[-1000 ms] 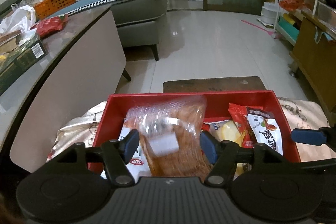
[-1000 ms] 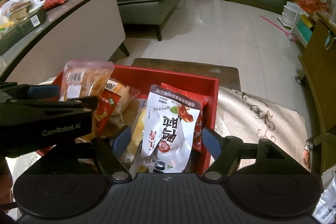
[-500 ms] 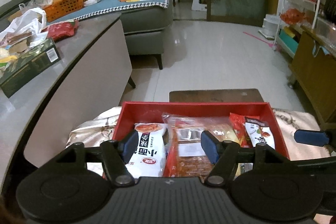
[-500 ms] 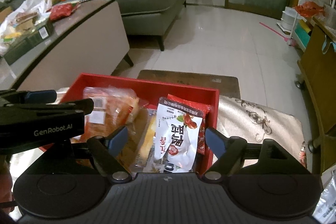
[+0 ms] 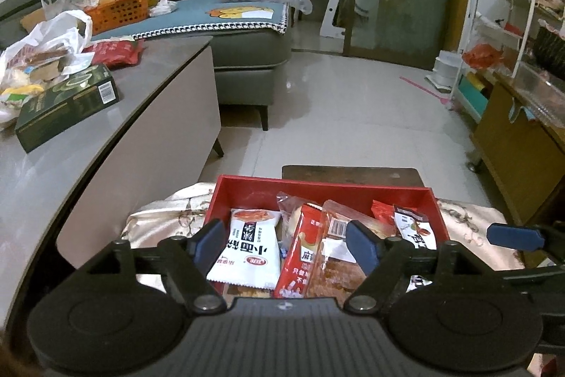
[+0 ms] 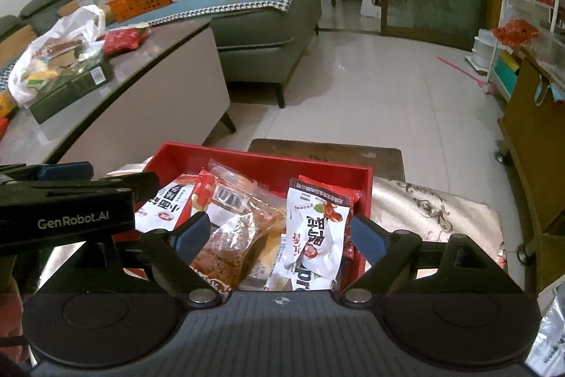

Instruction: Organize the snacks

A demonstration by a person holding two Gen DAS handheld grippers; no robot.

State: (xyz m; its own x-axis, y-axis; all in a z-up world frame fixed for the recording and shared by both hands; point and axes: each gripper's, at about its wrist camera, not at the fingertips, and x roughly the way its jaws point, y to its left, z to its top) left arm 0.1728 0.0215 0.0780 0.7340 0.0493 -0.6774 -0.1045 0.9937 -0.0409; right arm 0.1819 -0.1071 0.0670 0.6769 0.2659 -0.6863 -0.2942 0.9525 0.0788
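Both sets of tongs hang above the red box (image 5: 319, 188), which sits on a patterned cloth (image 6: 434, 218) near the viewer. The left tongs (image 5: 286, 246) and right tongs (image 6: 279, 234) are each opening, holding nothing; the packets below lie loose in the box. To do the release well, let the jaws spread fully before lifting clear, so no wrapper snags. More snacks wait on the grey surface (image 5: 148, 83) at far left, beside the green carton (image 5: 67, 106).

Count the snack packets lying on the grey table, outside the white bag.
1 clearly: a red packet near the table's far end, beside the white plastic bag. The bag's contents may hide more.
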